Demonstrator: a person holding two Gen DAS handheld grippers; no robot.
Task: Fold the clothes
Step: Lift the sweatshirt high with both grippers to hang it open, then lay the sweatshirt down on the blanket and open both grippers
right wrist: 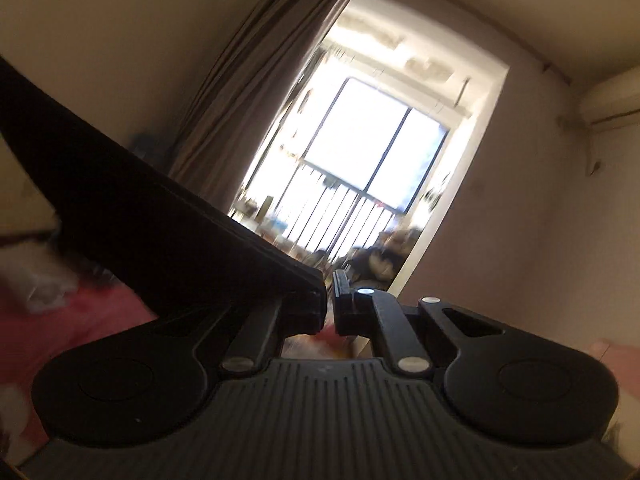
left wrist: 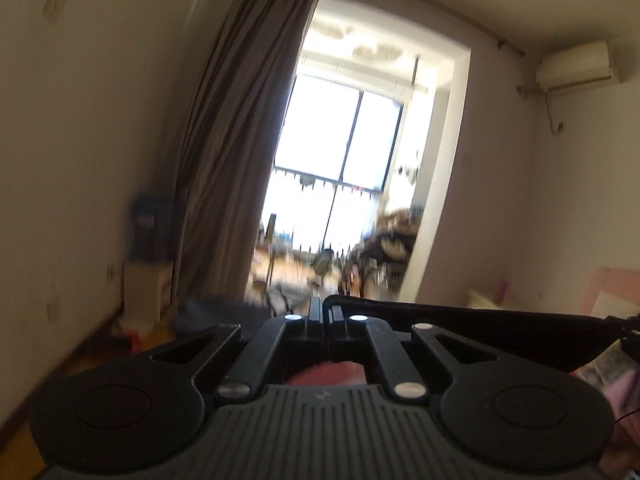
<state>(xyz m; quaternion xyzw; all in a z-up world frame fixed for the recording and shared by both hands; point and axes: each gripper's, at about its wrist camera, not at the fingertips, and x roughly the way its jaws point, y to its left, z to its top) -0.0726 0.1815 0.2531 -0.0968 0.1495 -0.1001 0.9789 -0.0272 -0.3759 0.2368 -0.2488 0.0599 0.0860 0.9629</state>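
Observation:
A black garment (left wrist: pixel 480 326) is stretched taut from my left gripper (left wrist: pixel 322 307) off to the right edge of the left wrist view. That gripper is shut, with the cloth's edge pinched at its fingertips. In the right wrist view the same black garment (right wrist: pixel 132 216) runs as a wide dark band from the upper left down to my right gripper (right wrist: pixel 329 286), which is shut on its corner. Both grippers are held high and point roughly level toward the window. The lower part of the garment is hidden below the gripper bodies.
Ahead is a bright balcony window (left wrist: pixel 340 140) with a grey-brown curtain (left wrist: pixel 240 140) on its left. An air conditioner (left wrist: pixel 578 66) hangs on the right wall. A pink bed cover (right wrist: pixel 80 320) lies below, and a pale box (left wrist: pixel 146 288) stands by the left wall.

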